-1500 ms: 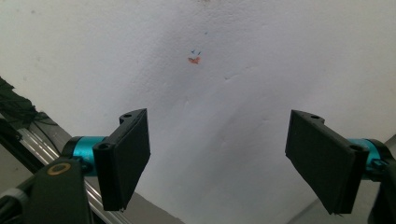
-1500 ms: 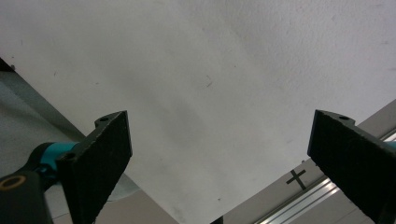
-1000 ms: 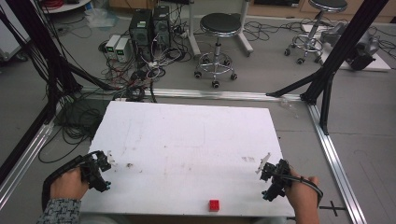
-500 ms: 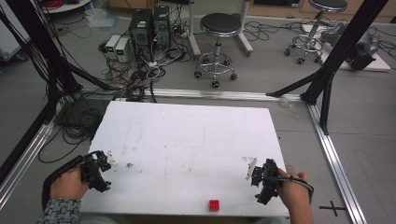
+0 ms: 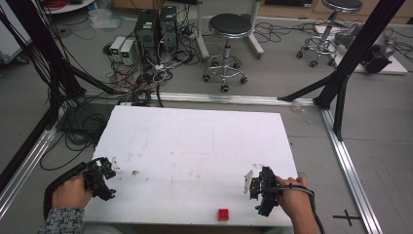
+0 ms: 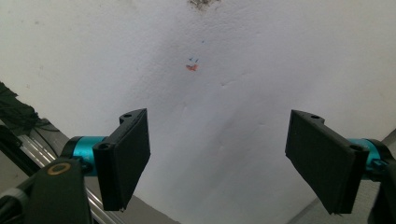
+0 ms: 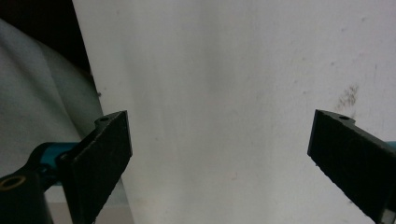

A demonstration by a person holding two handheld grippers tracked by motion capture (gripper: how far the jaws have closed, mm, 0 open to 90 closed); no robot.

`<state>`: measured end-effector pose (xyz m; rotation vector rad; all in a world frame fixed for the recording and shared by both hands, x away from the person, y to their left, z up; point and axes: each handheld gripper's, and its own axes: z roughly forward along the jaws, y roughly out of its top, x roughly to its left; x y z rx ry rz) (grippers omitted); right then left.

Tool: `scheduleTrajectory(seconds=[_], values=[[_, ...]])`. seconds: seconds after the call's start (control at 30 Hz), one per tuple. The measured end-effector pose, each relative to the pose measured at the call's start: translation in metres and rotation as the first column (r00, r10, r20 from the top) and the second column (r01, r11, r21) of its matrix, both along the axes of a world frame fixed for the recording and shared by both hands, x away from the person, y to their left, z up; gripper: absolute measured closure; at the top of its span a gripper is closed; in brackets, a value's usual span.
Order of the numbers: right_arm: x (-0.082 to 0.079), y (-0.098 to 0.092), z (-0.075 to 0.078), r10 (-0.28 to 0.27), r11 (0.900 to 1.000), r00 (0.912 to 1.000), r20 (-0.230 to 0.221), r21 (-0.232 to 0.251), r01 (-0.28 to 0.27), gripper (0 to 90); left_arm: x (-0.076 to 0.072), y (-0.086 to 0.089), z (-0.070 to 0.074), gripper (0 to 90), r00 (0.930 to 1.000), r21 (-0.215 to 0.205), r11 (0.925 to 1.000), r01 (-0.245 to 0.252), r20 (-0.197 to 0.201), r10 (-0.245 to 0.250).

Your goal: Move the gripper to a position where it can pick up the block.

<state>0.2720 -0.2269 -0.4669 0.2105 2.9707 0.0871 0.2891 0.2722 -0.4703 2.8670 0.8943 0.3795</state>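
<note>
Near the front edge of the white surface, the right tongs have slid leftward, closer to the red cube, jaws spread wide and empty. The left tongs stay at the left edge, likewise wide open, holding nothing.

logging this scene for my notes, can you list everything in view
table: 1, white, centre of the high view
cube: 1, red, near edge of the table, between the two grippers
stools: 2, black seats, on the floor beyond the table
computer towers: 2, black, far floor among cables
frame rails: silver, around the table
left gripper: 1, black, table's near left corner, open
right gripper: 1, black, near right, open
hands: 2, one holding each gripper
</note>
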Motion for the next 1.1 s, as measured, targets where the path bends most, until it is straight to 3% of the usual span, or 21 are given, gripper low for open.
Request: scheduleTrajectory(seconds=[0.3,0.57,0.87,1.1], values=[[-0.002,0.013,-0.008,0.039,0.999,0.9986,-0.036,-0.016,-0.039,5.6,0.000,-0.001,-0.001,22.3,1.0000,0.001,1.0000,0.004,-0.001,-0.004],[-0.005,0.025,-0.009,0.077,0.997,0.9959,-0.046,-0.001,-0.077,5.6,0.001,0.000,0.001,22.3,1.0000,-0.004,1.0000,0.005,0.000,-0.005],[-0.004,0.017,-0.007,0.042,0.999,0.9989,-0.021,-0.015,-0.042,5.5,0.000,0.000,0.003,22.2,1.0000,-0.008,1.0000,0.005,0.004,-0.005],[-0.018,0.010,0.001,0.085,0.996,0.9958,-0.032,0.015,-0.085,2.4,0.000,-0.002,0.003,22.3,0.9999,-0.010,0.9999,0.012,0.004,-0.012]])
